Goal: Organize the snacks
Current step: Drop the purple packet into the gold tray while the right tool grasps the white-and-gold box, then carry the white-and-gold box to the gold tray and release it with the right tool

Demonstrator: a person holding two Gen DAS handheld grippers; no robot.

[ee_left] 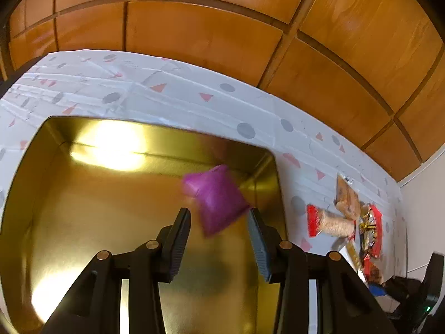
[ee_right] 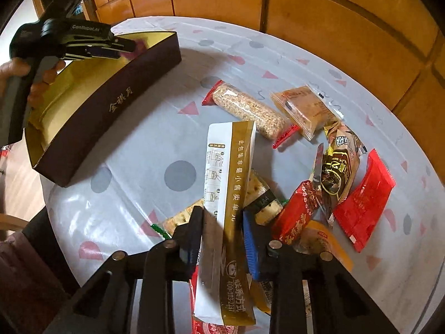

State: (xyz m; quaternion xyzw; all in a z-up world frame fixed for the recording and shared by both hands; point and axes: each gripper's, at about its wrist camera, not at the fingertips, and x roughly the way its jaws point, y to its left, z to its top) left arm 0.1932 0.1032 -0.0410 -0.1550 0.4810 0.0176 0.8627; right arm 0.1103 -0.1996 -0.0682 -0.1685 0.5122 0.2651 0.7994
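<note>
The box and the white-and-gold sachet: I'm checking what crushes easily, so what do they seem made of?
Box: looks like rigid cardboard, matte dark outside, glossy gold foil lining that mirrors the light. White-and-gold sachet: probably thin printed plastic or foil film, smooth, slightly shiny, bending in the right gripper.

We are looking at a bench [ee_right: 144,150] wearing a white cloth [ee_left: 172,94] printed with grey dots and pink triangles, creased in lines and filling the middle of both views. Behind it, wooden panelling [ee_left: 217,30] in warm orange-brown is curving across the top of each frame. At the far right of the left wrist view, a pale wall [ee_left: 425,211] is showing.
</note>
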